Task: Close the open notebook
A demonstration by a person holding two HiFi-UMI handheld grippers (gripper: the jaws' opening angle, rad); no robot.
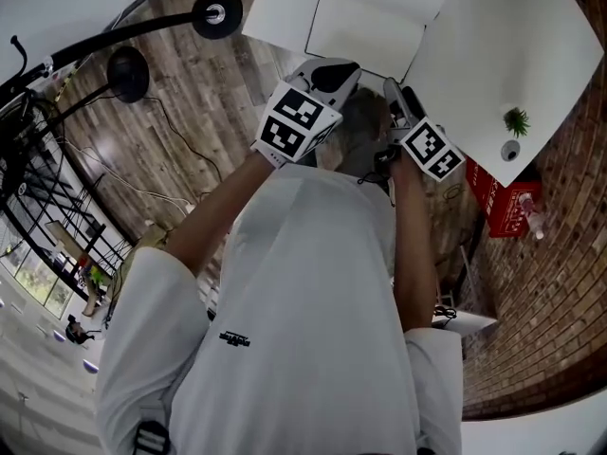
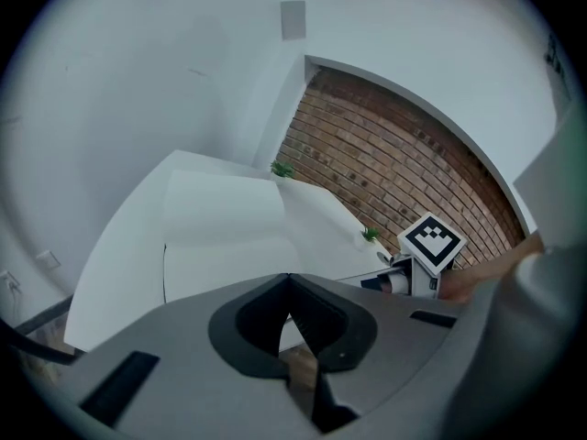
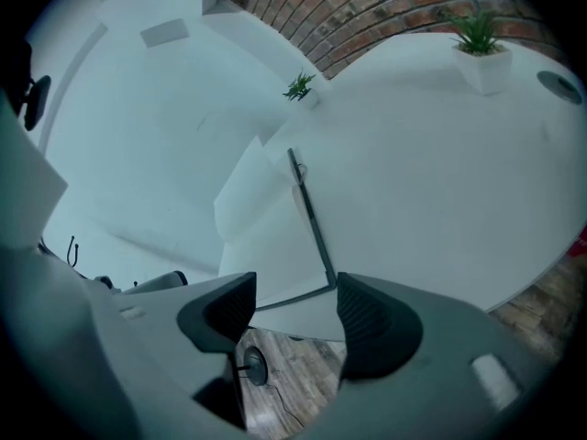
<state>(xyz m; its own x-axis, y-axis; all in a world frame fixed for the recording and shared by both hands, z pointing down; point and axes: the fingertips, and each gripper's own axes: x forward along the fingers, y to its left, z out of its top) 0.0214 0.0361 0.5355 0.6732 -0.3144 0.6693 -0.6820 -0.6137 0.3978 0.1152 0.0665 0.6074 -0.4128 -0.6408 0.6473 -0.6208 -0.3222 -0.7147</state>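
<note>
A: Where does the notebook lie?
B: The notebook [image 1: 365, 22] lies open and flat on the white table [image 1: 503, 55], near its front edge. A thin dark line, probably the cover's rim, borders its right and near sides. The pages are smooth, pale and rectangular.
A: And the room around it?
B: Bare tabletop spreads to its right as far as a small potted plant [image 3: 477, 35]. The table's rim curves above a wood-plank floor [image 1: 218, 74].
A: The tongs?
B: Both are held just off the table's front edge, short of the notebook. The left gripper [image 2: 289, 287] has its tips together, holding nothing. The right gripper [image 3: 293, 310] stands wide apart, its ribbed pads bare.
</note>
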